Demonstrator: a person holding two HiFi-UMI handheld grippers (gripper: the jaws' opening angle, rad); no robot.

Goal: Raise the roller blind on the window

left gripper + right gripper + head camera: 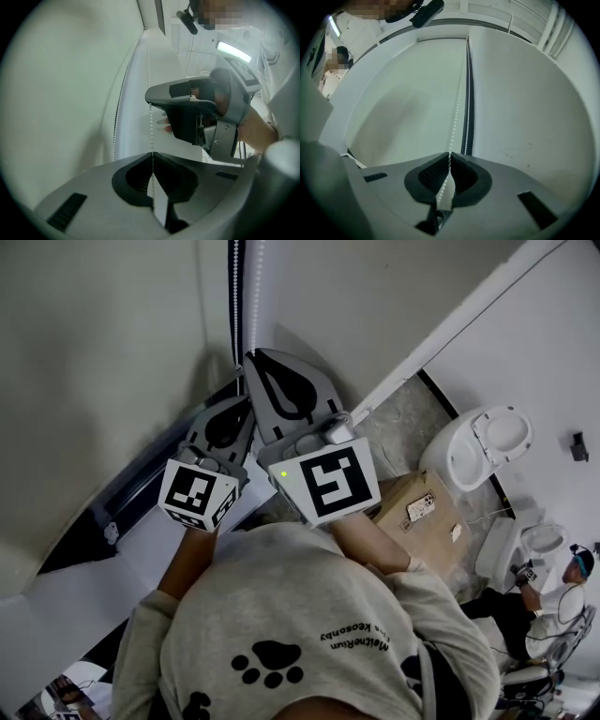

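Note:
The white roller blind (103,362) hangs down over the window, and its bead chain (235,296) runs along its right edge. My right gripper (251,357) is the upper one and is shut on the chain (459,93), which is pinched at the jaw tips (449,153). Just below it, my left gripper (240,399) is also shut on the same strand (150,122), which passes between its closed jaws (152,153). In the left gripper view the right gripper (149,97) sits directly above on the chain. The blind fabric (403,98) fills the frame up to its top roller.
A white sill (66,596) lies below the blind. To the right stand a cardboard box (422,512) and white toilets (478,446) on the floor. A seated person (553,601) is at the far right. The wall (525,108) lies right of the chain.

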